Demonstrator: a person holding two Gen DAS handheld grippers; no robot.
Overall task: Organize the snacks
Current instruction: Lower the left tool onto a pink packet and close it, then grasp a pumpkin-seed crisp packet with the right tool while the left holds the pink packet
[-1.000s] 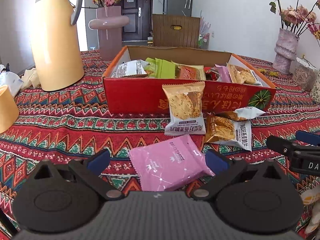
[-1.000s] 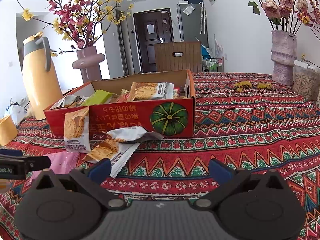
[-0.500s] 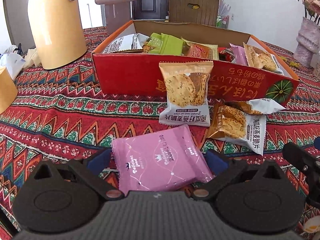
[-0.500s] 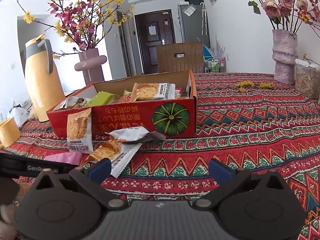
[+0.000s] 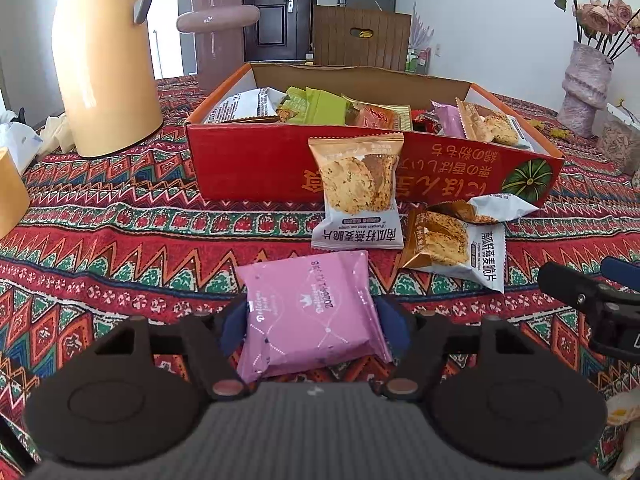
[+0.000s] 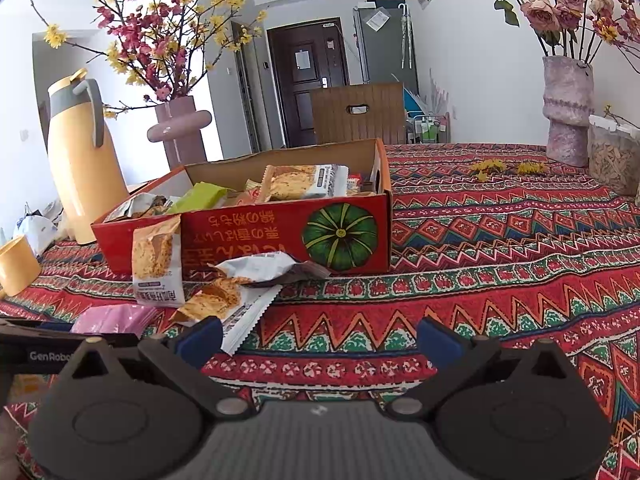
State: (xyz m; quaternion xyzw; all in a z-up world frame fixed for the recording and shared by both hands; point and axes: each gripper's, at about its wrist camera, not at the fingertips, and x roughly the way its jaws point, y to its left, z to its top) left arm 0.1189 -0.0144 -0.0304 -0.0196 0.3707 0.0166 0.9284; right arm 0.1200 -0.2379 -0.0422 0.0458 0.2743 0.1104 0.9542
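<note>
My left gripper is shut on a pink snack packet, its blue pads pressing both sides. Ahead stands a red cardboard box holding several snack packets. A cracker packet leans on the box front. Two more cracker packets lie beside it. My right gripper is open and empty over the tablecloth; the box is ahead to its left, and the pink packet shows at the left.
A yellow thermos jug and pink vase stand at the back left. A yellow cup sits at the left. A vase of roses and a jar stand at the back right.
My left gripper has closed its pads on the pink packet, which now sits straighter between them. The right gripper has barely moved.
</note>
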